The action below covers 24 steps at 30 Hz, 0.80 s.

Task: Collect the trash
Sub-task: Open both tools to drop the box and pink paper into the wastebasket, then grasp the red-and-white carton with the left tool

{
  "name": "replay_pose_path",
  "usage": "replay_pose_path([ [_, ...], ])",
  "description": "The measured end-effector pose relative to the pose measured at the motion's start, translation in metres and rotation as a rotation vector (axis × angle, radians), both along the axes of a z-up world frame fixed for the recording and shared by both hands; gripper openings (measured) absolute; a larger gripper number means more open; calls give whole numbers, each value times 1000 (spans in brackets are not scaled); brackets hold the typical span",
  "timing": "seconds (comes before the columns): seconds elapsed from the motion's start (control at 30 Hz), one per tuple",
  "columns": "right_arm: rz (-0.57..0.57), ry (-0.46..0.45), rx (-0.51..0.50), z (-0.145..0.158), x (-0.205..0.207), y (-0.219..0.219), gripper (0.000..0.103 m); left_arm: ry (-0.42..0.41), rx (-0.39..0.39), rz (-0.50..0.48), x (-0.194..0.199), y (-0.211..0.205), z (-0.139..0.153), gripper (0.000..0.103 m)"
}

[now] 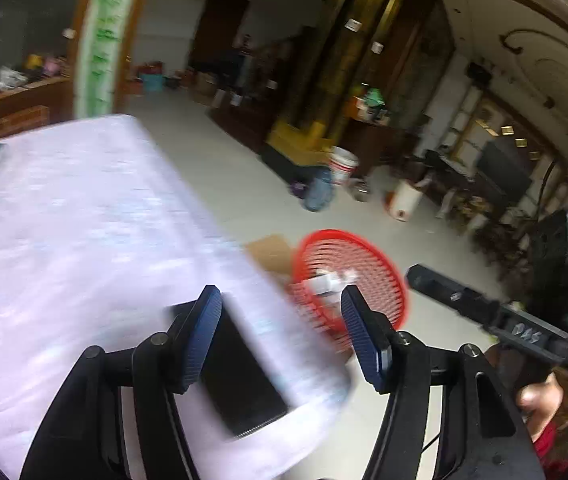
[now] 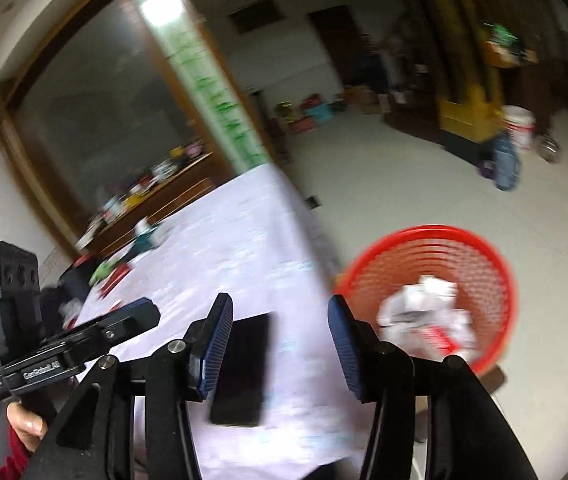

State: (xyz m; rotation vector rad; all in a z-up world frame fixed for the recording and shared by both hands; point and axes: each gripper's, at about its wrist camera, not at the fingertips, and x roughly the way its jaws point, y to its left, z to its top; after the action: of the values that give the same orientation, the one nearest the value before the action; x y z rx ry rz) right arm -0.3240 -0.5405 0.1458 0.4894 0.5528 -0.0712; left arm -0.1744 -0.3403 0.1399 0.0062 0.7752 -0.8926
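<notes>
Two grippers, both spread wide and holding nothing: left gripper, right gripper. Each hangs over the corner of the pale lilac cloth-covered table, beside a flat black slab, probably a phone.

Beyond, on the floor just off the table edge for easy drops, the red plastic mesh basket.

Only the right wrist view shows the crumpled white paper trash in it clearly, plus blurred clutter at the table's far end.
</notes>
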Motion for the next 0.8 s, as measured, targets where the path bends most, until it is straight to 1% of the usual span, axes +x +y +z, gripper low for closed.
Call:
replay_pose_path([
  [0.13,113,-14,-23,2,24,57,56,10,24,113,13,77,-9,61],
  [0.2,164,-17,-21,-1,36,82,56,10,32,184,25,113,-13,61],
  [0.27,211,-11,-16,-4,50,107,56,14,51,277,41,154,-16,61],
  [0.33,252,-1,-23,-7,61,132,56,21,60,341,60,185,-22,62],
  [0.4,290,3,-23,-9,71,150,57,18,114,438,85,223,-25,62],
  [0.43,306,7,-28,-9,76,159,57,17,133,468,95,238,-26,66],
  [0.47,315,11,-35,-10,80,167,57,27,162,493,114,254,-29,73],
  [0.53,343,20,-47,-10,89,185,57,51,190,549,139,276,-34,73],
  [0.57,353,23,-50,-11,91,192,57,72,200,573,158,287,-39,74],
  [0.6,364,27,-57,-11,95,200,57,104,205,555,172,293,-43,74],
  [0.63,372,33,-63,-12,100,206,57,142,217,557,187,297,-50,74],
  [0.67,377,40,-66,-13,102,209,57,160,229,589,198,302,-56,74],
  [0.7,383,49,-69,-14,106,213,57,166,232,599,205,303,-60,74],
  [0.77,397,57,-83,-15,111,219,57,202,252,575,229,300,-72,74],
  [0.8,399,65,-91,-17,113,222,57,211,264,593,236,301,-78,74],
])
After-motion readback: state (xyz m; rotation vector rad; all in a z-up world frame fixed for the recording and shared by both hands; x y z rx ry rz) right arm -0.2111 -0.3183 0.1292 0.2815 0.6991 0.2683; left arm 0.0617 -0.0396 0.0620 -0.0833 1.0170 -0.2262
